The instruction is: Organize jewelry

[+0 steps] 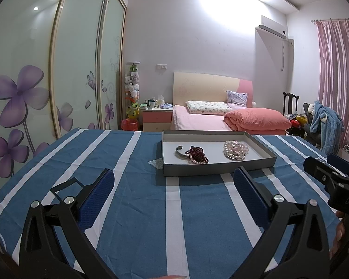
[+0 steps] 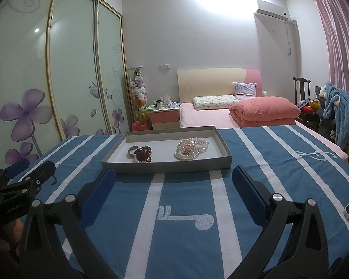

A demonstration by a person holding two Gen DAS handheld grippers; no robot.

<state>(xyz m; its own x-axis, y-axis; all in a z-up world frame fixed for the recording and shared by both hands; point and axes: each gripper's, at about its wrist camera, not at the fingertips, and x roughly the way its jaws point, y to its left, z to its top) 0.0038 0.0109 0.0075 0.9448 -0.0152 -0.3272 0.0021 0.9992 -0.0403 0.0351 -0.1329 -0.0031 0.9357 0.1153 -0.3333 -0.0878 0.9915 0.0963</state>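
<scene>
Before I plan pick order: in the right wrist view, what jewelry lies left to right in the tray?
Silver cuff bangle → dark red bead bracelet → white pearl strand; the pink beads overlap it, so they are left out. All inside the grey tray.

I see a matt grey cardboard tray (image 1: 217, 171), a shiny metal cuff (image 1: 181, 151), glossy pearl beads (image 1: 236, 147), and woven striped cloth (image 1: 151, 209) on the tabletop.

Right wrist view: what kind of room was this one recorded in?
A home bedroom, almost certainly: a bed with pink bedding against the far wall, a sliding-door wardrobe with purple flower decals, and a pink nightstand. The jewelry tray sits on a striped blue tablecloth.
</scene>
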